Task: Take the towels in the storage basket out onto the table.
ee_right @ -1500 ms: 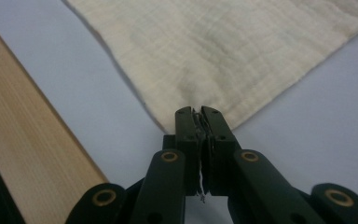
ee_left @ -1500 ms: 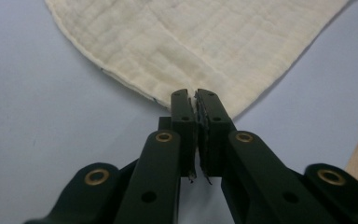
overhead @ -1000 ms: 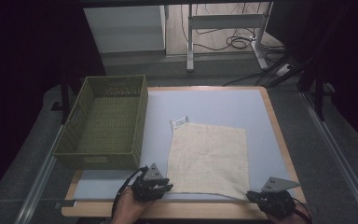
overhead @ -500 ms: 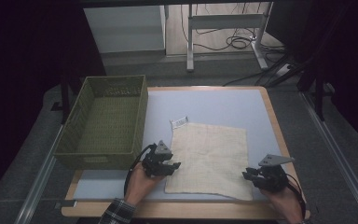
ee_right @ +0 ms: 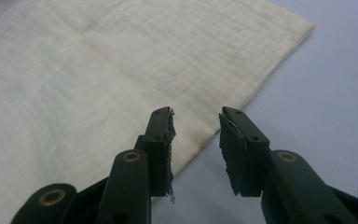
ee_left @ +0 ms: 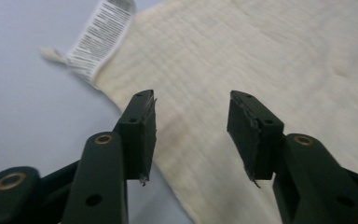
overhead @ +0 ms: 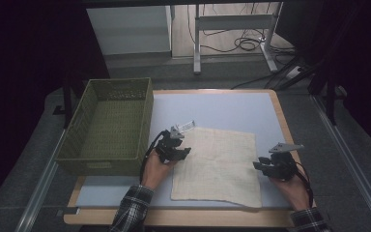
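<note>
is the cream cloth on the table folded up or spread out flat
Spread flat: the cream cloth lies as one open sheet on the table, its care label sticking out at a corner.

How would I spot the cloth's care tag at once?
Start at the green basket on the table's left, then move right to the cream cloth. At its far left corner, a small white printed tag sticks out onto the blue mat, the only lettered item.

Plaid shirt sleeves, black left claw, black right claw, brass rivets, grey three-cornered plates, black cables
</note>
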A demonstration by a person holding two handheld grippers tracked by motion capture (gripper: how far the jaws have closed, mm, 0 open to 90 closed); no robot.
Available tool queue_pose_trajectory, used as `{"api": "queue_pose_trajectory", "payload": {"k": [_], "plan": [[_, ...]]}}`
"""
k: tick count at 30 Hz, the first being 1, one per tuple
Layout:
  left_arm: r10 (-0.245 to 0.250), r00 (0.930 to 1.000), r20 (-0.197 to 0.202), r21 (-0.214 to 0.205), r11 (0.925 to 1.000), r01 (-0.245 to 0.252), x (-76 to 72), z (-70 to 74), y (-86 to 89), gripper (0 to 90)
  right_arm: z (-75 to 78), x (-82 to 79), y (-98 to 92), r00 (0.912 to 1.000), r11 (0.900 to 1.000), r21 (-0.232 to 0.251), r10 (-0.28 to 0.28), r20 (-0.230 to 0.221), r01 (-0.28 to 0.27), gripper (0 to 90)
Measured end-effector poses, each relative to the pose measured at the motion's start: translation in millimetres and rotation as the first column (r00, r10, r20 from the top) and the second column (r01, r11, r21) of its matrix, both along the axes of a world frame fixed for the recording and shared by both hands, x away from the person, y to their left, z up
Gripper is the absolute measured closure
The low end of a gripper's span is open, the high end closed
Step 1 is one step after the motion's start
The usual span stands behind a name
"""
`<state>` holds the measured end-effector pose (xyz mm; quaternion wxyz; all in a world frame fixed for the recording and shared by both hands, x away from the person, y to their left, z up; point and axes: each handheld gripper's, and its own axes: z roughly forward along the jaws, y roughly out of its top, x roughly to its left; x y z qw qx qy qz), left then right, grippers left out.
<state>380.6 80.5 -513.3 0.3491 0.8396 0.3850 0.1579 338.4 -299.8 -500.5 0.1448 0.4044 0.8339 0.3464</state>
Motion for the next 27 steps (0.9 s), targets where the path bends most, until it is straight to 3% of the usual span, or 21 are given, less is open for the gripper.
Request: {"api": "queue_pose_trajectory", "payload": {"k": [5, 10, 15, 22, 27], "plan": [[0.039, 0.9993, -0.003, 0.006, 0.9992, -0.039, 17.0, 1.1, -1.2, 57.4, 0.5, 17.2, 0.4, 0.9999, 0.9999, -0.006, -0.011, -0.003, 0.011, 64.2], [0.085, 0.9964, 0.004, 0.039, 0.9957, -0.085, 33.5, 1.1, -2.1, 65.4, -0.3, 38.0, 2.3, 0.9999, 0.9998, -0.015, -0.013, 0.011, 0.013, 68.4], [0.122, 0.9925, -0.001, 0.049, 0.9913, -0.122, 48.8, 0.3, -0.7, 67.4, 3.8, 54.0, 2.6, 0.9994, 0.9997, -0.011, -0.022, 0.025, 0.023, 71.3], [0.157, 0.9876, 0.0, 0.072, 0.985, -0.157, 64.6, -3.9, -3.7, 65.6, 7.0, 76.8, 3.1, 0.9981, 0.9982, -0.017, -0.057, 0.025, 0.057, 74.0], [0.2, 0.9797, -0.007, 0.079, 0.9768, -0.199, 72.3, -8.4, -2.6, 55.7, 1.2, 92.1, 7.5, 0.997, 0.9964, -0.036, -0.076, 0.017, 0.077, 69.5]]}}
